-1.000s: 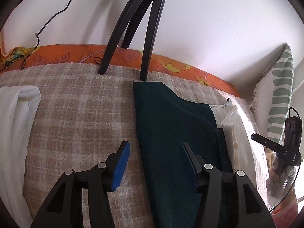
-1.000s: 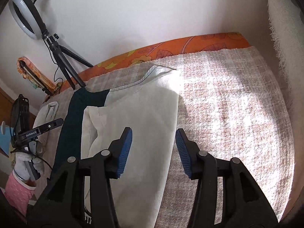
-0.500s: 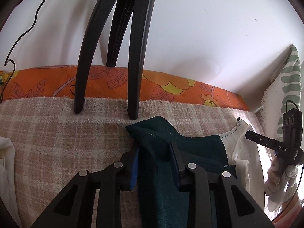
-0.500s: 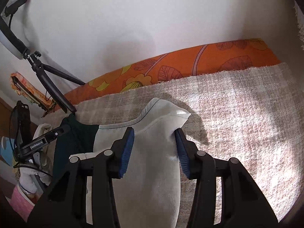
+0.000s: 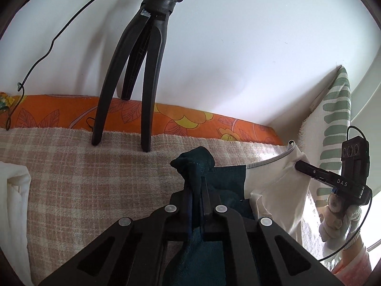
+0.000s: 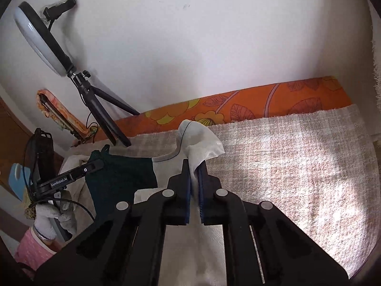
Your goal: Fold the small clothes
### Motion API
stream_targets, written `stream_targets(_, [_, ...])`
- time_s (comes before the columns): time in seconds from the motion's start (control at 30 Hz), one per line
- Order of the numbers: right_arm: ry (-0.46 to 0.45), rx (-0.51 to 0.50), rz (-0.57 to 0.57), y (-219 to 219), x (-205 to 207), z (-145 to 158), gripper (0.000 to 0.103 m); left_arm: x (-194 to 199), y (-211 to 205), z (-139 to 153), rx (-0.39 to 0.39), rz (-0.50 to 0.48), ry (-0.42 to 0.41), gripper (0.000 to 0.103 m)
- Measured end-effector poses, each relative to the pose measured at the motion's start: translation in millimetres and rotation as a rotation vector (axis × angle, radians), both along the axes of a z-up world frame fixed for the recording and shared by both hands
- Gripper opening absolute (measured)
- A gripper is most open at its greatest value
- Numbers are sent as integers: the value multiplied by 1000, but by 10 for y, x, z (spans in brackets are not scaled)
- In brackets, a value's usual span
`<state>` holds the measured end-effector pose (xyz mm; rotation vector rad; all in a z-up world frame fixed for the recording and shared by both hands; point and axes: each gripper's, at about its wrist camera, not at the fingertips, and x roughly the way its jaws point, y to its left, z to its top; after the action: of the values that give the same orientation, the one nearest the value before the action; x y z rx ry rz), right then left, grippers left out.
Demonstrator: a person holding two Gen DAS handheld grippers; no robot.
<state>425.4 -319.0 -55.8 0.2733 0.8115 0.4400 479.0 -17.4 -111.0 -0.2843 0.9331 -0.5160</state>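
The left hand-held gripper (image 5: 196,190), its jaws having just closed, is clenched on the dark green corner of the two-tone garment (image 5: 228,178), bunched above a plaid blanket (image 5: 95,178). The right hand-held gripper (image 6: 194,166), likewise just closed, pinches the garment's cream corner (image 6: 202,143). Lettering reads "DAS" (image 5: 342,183) and "GenRobot.AI" (image 6: 62,181). A tripod (image 5: 142,54) stands behind.

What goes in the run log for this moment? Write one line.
left gripper: shut on garment's dark green corner | right gripper: shut on white corner | both corners lifted | plaid blanket beneath
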Motion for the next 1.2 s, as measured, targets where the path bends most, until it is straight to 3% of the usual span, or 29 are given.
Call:
stream_targets(0.3, [-80, 36, 42, -97, -822, 422, 7, -686, 58, 493, 1, -30, -83, 0])
stream_targets(0.53, [-120, 31, 80, -101, -1660, 495, 7, -1423, 194, 616, 8, -55, -106, 0])
stream_targets(0.77, [-107, -21, 91, -128, -2371, 219, 7, -2210, 254, 501, 60, -96, -111, 0])
stream_targets(1.03, [-98, -65, 82, -196, -2820, -117, 7, -2806, 280, 304, 136, -138, -135, 1])
stream_targets(1.17, [-102, -162, 87, -135, -2985, -247, 7, -2985, 275, 183, 158, -184, -116, 4])
stream_targets(1.2, [-101, -187, 98, -122, -3026, -277, 7, -3035, 280, 165, 171, -189, -117, 11])
